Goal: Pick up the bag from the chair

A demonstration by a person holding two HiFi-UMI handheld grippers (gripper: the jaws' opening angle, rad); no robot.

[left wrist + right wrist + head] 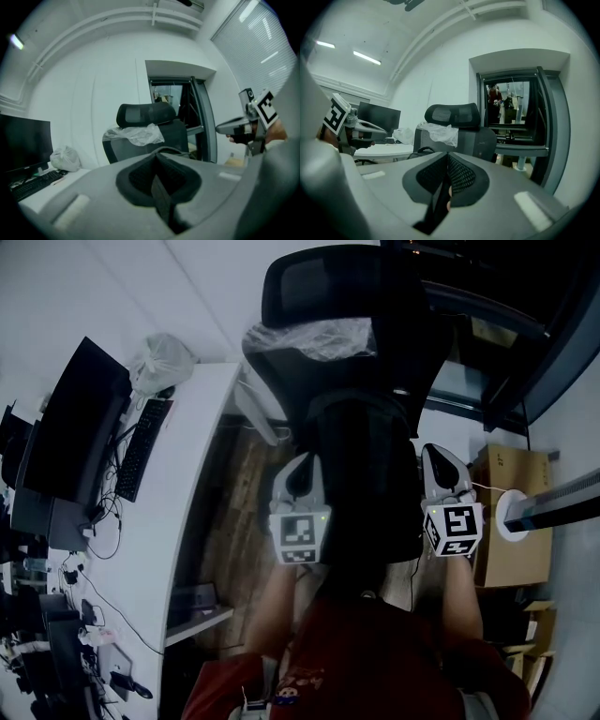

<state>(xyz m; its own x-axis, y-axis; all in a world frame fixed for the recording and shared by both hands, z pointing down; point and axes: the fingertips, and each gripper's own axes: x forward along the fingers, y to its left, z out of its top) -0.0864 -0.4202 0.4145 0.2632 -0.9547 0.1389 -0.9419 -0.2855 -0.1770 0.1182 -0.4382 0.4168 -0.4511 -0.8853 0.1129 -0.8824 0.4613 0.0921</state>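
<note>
A black office chair [328,296] stands in front of me, with clear plastic wrap [314,338] draped over its backrest. A dark bag [361,484] rests on the seat, and its handle loop [419,151] shows just above the gripper body. My left gripper [300,472] hovers at the bag's left side. My right gripper [439,463] hovers at the bag's right side. In both gripper views the jaws are pressed together with nothing between them, left gripper [157,159] and right gripper [446,161]. Neither one touches the bag.
A white desk [178,521] runs along the left with a monitor [70,427], a keyboard [141,446] and a white plastic bag [161,360]. Cardboard boxes [511,512] stand at the right. Behind the chair is a dark glass doorway [511,117].
</note>
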